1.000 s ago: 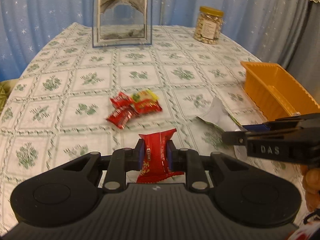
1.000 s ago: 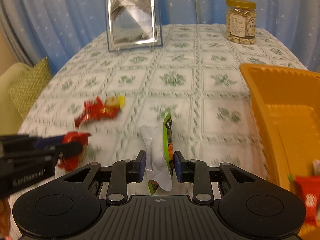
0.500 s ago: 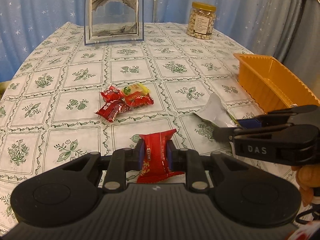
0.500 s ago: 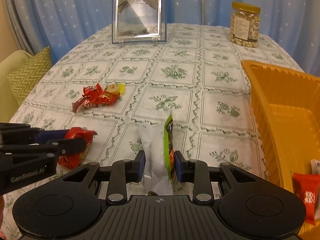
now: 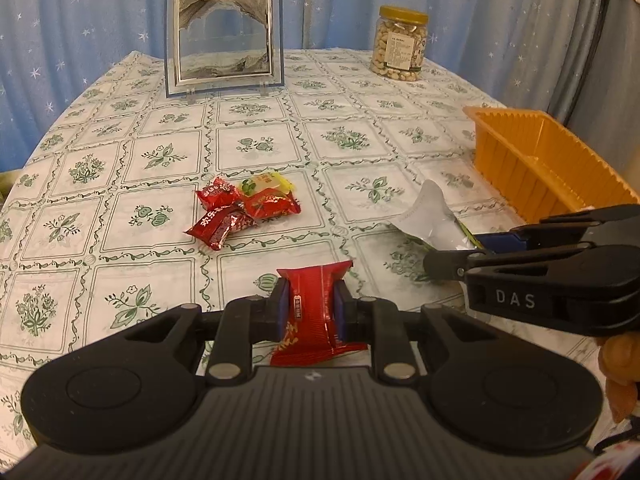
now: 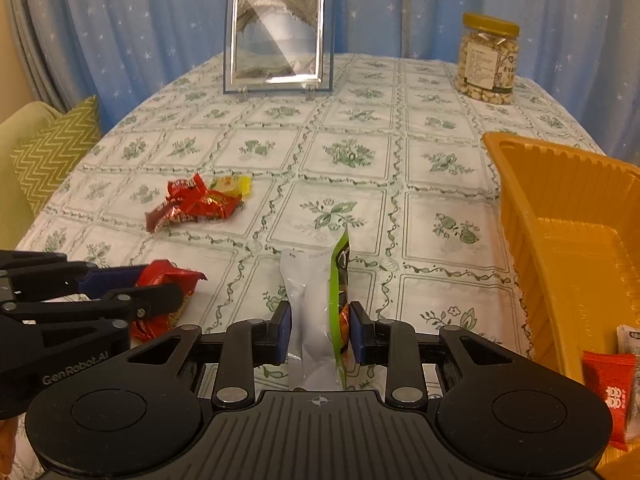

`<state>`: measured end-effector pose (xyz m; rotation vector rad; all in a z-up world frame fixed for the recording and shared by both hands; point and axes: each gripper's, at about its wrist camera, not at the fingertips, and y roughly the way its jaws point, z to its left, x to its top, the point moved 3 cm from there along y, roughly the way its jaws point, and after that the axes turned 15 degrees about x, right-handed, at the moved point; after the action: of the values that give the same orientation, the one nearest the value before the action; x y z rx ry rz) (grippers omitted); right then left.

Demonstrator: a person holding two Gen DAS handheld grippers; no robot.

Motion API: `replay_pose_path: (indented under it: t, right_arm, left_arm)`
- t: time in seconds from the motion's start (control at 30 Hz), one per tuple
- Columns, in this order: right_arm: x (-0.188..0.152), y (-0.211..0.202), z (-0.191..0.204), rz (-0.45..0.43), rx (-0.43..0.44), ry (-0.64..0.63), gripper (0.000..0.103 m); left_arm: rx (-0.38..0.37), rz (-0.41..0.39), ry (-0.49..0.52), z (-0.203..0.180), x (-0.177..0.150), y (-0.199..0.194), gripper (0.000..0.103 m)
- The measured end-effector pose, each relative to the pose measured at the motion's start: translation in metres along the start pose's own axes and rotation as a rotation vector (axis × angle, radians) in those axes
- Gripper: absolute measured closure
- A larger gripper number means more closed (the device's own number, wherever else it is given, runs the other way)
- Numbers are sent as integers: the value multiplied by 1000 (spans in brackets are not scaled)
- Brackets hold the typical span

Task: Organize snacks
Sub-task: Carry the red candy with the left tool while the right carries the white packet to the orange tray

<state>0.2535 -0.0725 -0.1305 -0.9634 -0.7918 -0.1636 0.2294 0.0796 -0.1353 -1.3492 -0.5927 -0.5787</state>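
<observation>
Two snacks in hand, some already binned
My left gripper [image 5: 308,312] pinches a red packet [image 5: 314,312], my right gripper [image 6: 320,334] a green-and-white bag [image 6: 316,320]; the orange tray [image 6: 560,208] holds a few, a small pile [image 5: 244,210] waits

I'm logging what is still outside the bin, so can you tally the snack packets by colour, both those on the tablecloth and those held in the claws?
Red packets: 4, namely three in the pile and one held in the left claw.
Yellow packets: 1, in the same pile.
White-and-green packets: 1, held in the right claw.
Total: 6
</observation>
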Motion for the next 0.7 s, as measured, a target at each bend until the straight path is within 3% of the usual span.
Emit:
replay_pose_path:
  t: [0.7]
  right_arm:
    - [-35, -136, 17, -169, -94, 38, 73]
  left_arm:
    - [-23, -62, -65, -54, -1, -95, 83]
